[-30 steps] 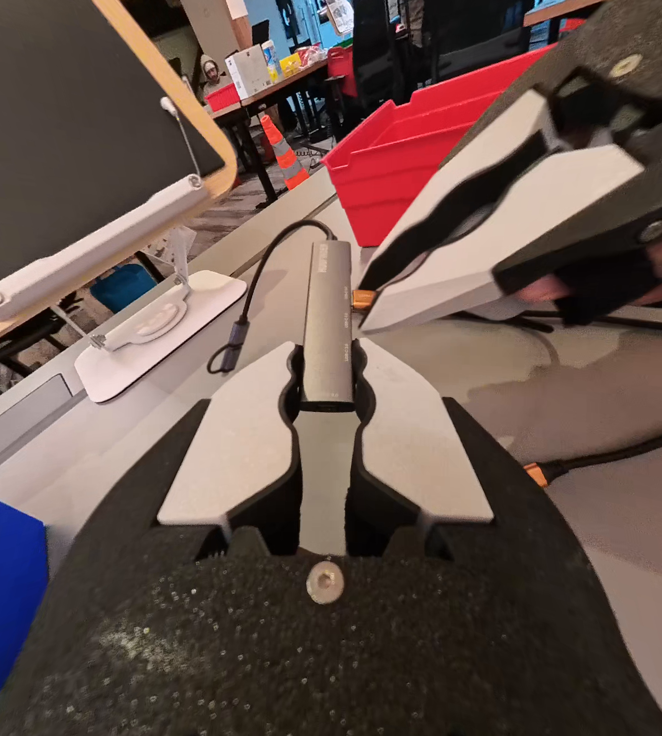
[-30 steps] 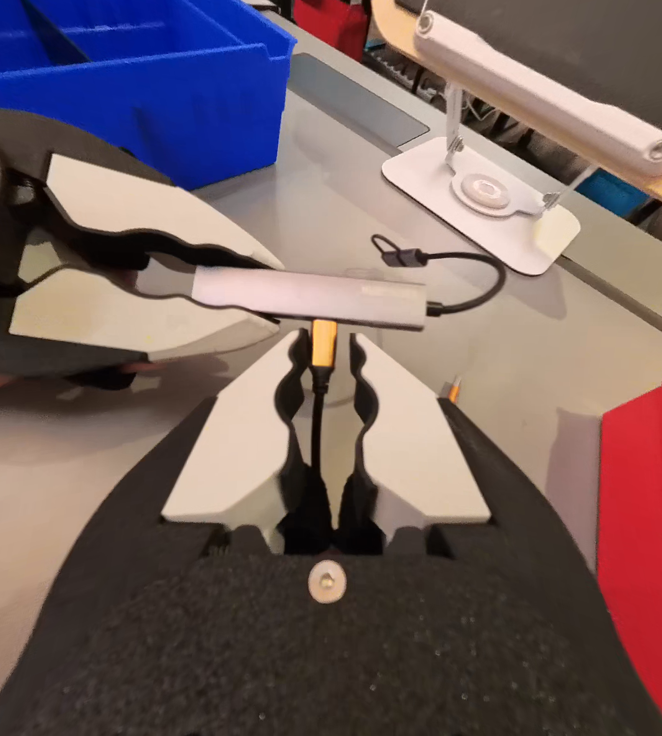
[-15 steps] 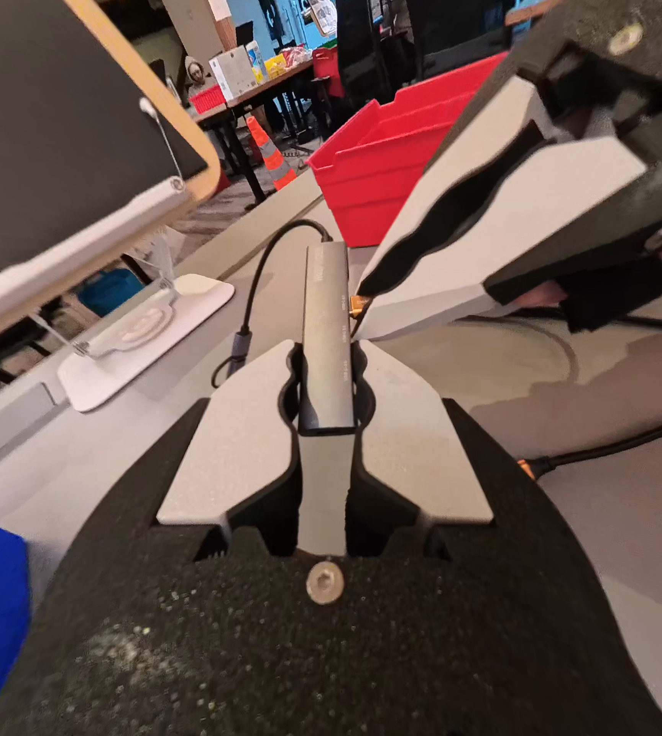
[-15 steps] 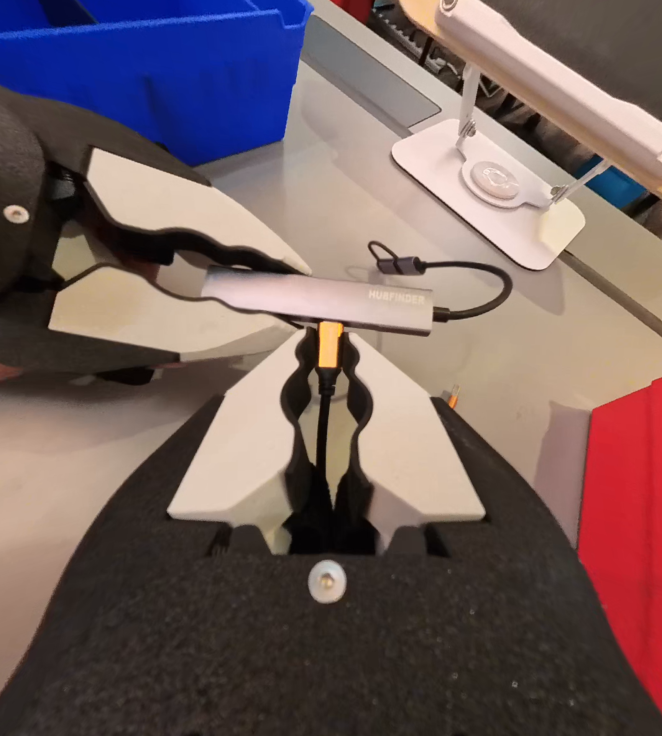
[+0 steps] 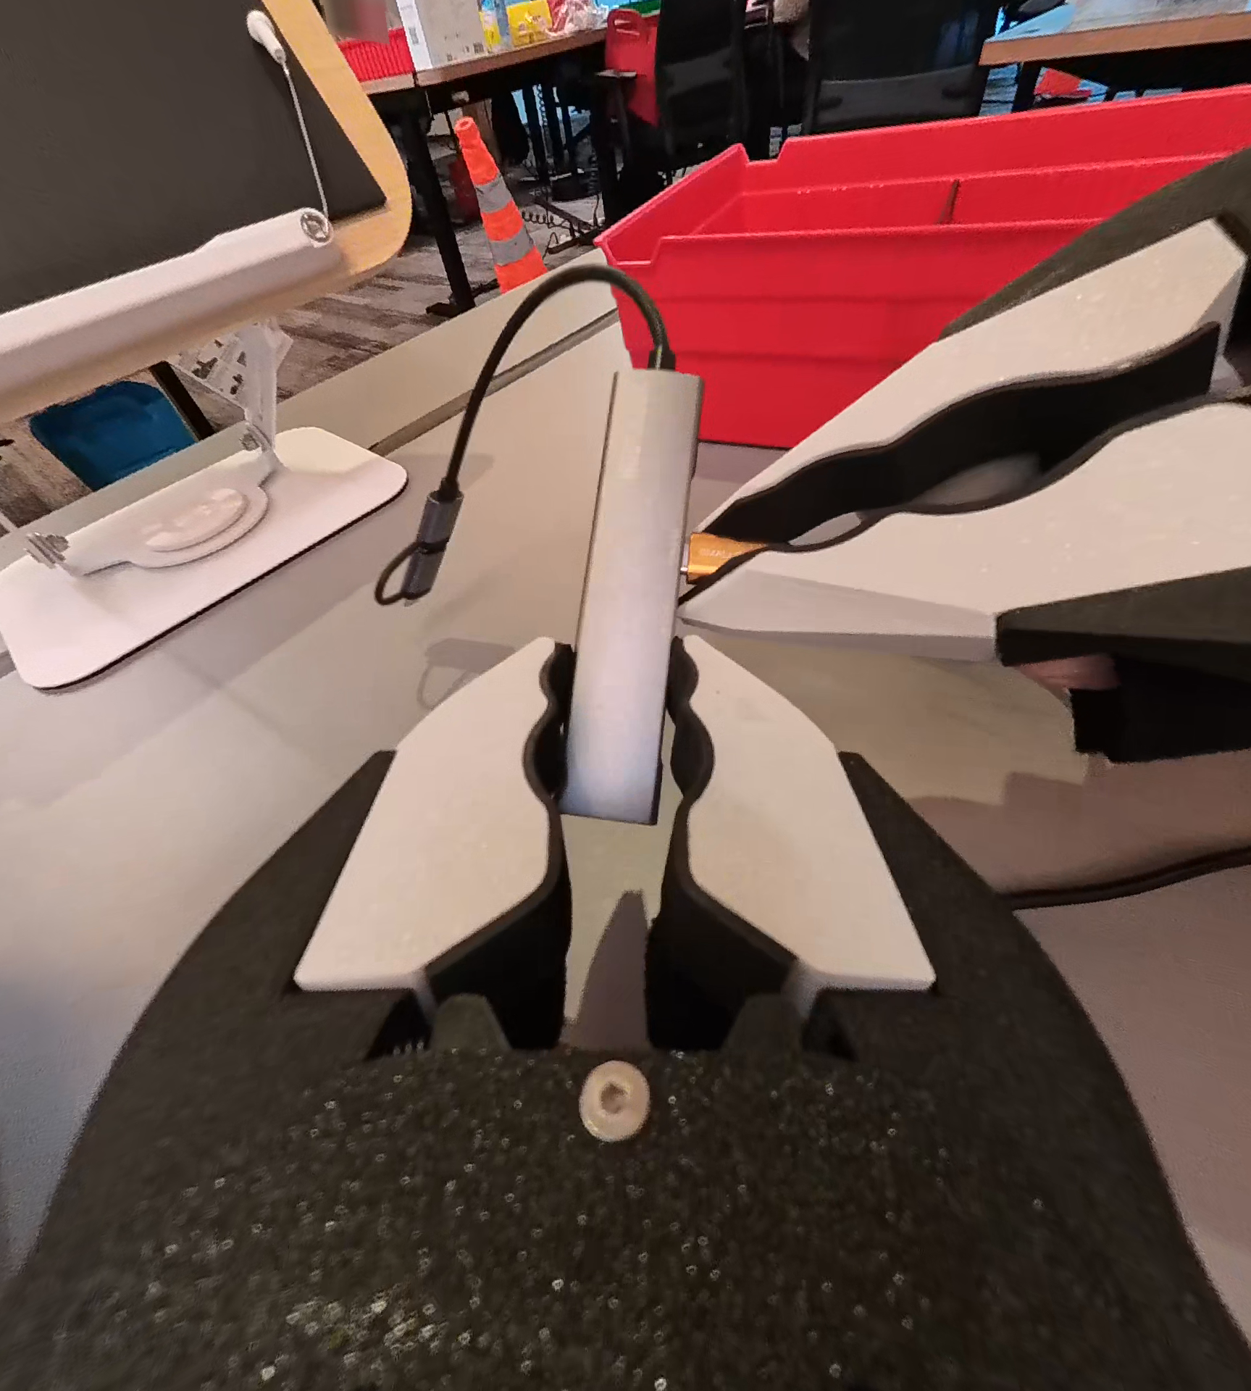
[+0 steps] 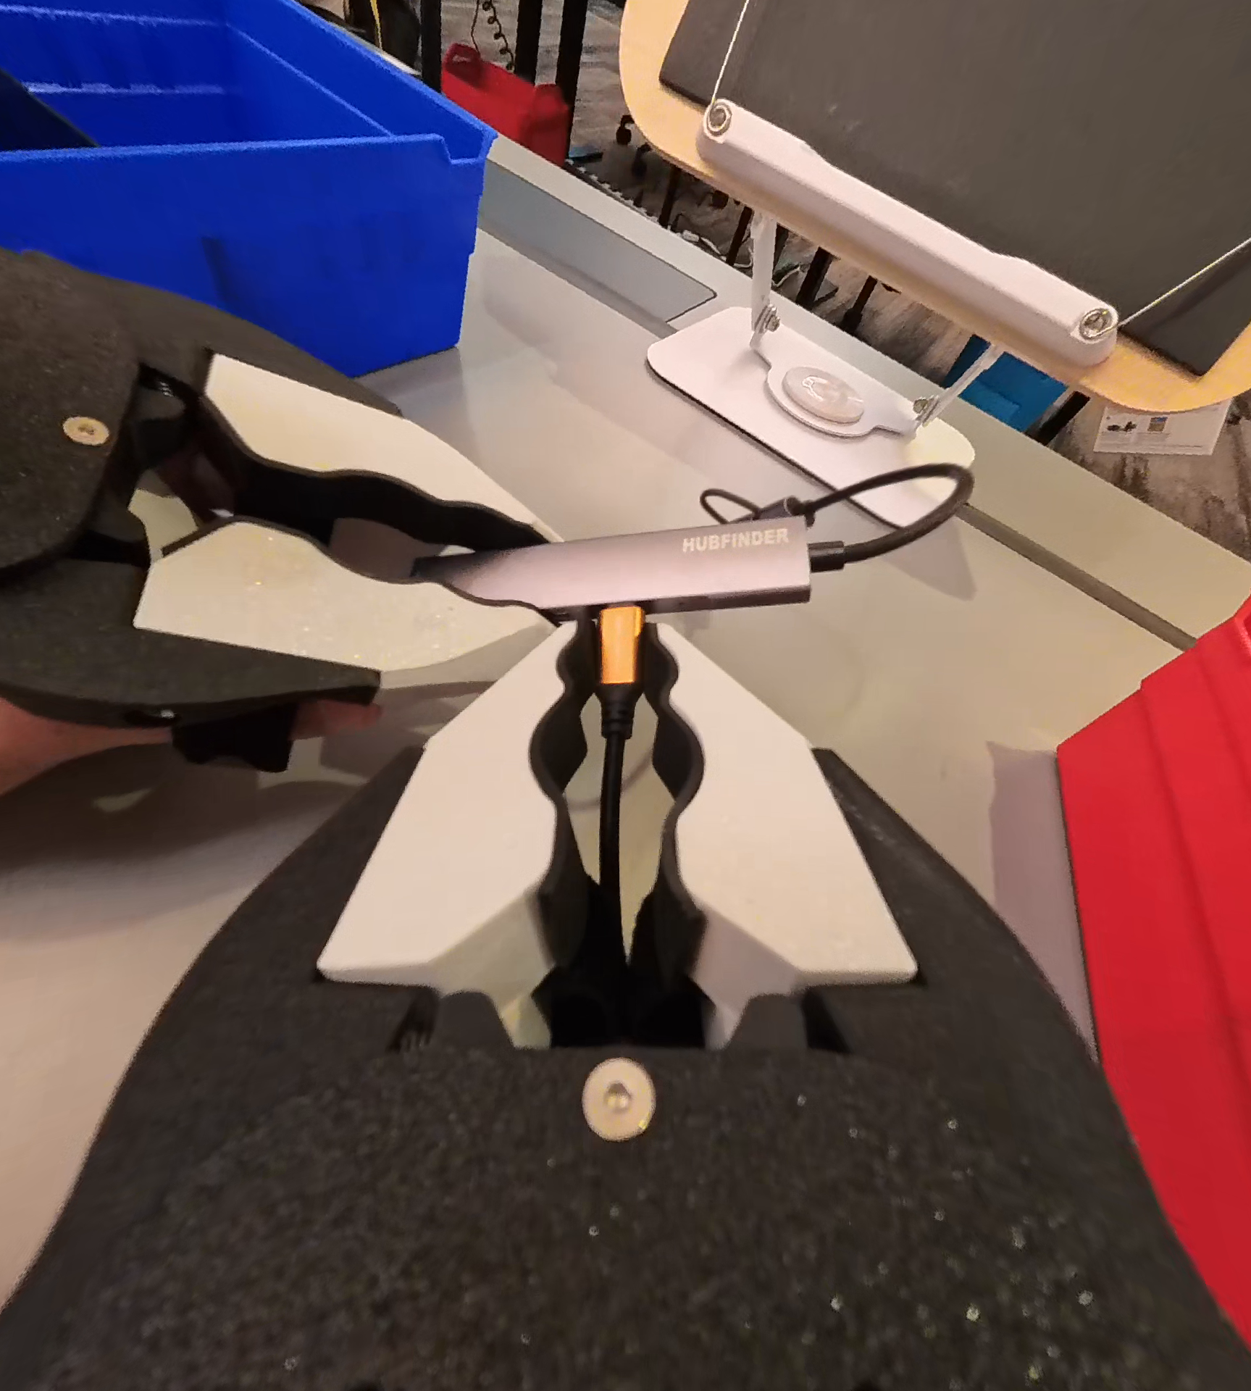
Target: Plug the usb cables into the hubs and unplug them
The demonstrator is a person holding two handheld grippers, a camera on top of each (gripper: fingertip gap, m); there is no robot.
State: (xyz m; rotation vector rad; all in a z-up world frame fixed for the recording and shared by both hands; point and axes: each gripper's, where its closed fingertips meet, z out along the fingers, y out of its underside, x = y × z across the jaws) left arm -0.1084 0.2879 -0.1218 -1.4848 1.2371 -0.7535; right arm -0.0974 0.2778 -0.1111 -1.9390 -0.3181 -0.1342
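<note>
The slim grey metal hub bar (image 5: 633, 602) hangs off the table, its near end pinched between the left gripper (image 5: 618, 662)'s white fingertips, which are closed narrow on its two long sides. It looks light and rigid, with a smooth shell that could slip, so a hold across the flat sides near one end seems right. Its long axis runs straight out from the left fingers, far end tilted a little upward, and there a short black pigtail cable (image 5: 502, 361) arches over and dangles down to its small plug. From the right, the right gripper (image 6: 618, 647) comes in square to the bar: its fingers are closed narrow on an orange metal plug (image 6: 620, 643) with a black cord running back between them, the plug's tip meeting the bar's side face. How deep it sits, I can't tell. Beyond the left fingertips stands a red plastic bin (image 5: 870, 248); to their left, a white stand base (image 5: 193, 542) on the grey table (image 5: 155, 753). A blue plastic bin (image 6: 193, 173) sits behind the left gripper.
</note>
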